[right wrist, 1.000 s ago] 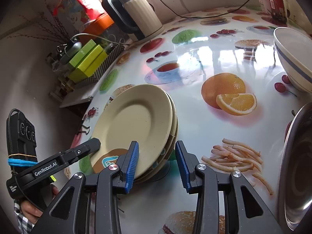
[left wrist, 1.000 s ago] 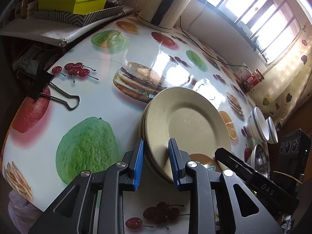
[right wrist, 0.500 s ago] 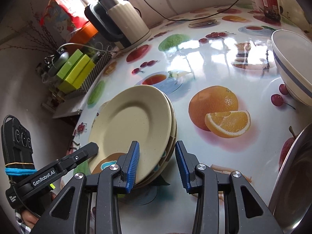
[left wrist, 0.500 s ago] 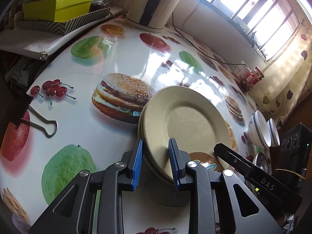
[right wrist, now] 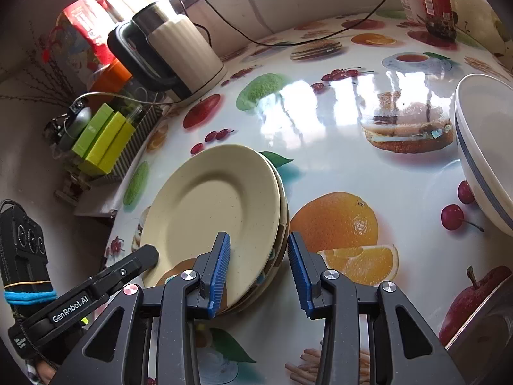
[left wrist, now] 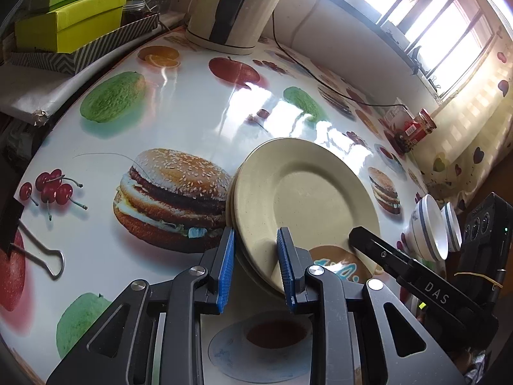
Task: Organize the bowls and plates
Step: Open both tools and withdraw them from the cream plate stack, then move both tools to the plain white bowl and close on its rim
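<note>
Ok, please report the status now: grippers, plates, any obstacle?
Left gripper shut on plate stack. Right gripper open around its rim. Stack tilted. Bowl clear of it.

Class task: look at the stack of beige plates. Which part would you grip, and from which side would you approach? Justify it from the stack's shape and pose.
Grip the thin rim of the plates, one finger above and one below. The wide flat faces offer no hold. The stack sits tilted, near edges raised, so come in low from two opposite sides, as the left gripper and right gripper do.
</note>
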